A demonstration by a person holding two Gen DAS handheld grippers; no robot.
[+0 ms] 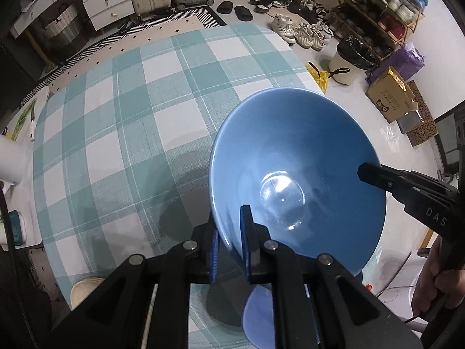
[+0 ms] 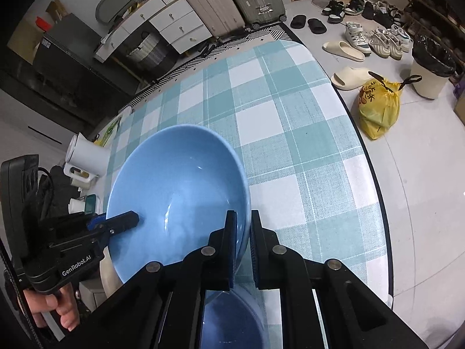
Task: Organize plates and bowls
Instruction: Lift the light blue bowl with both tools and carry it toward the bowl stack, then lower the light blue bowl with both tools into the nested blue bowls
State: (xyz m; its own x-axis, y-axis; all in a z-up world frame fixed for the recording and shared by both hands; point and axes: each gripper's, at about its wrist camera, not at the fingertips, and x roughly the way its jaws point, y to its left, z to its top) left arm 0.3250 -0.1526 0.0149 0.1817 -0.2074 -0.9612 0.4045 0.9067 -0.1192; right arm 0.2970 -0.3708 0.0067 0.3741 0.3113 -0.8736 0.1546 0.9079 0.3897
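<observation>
Gripping opposite sides of the rim, the left gripper (image 1: 231,250) and right gripper (image 2: 242,247) are both clamped tight on the blue bowl (image 1: 296,168), which sits tilted at centre right of the left view, above the checked tablecloth (image 1: 130,116) and a second blue dish (image 1: 258,314) at bottom centre.

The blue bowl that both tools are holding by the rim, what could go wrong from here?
1. The left tool and the right tool each pinch only a thin bit of the blue bowl's glossy rim, so it might slip or tip.
2. A second blue dish shows right below it; a drop could crack both.
3. The bowl hangs near the edge of the checked tablecloth, so a fall could reach the floor.
</observation>
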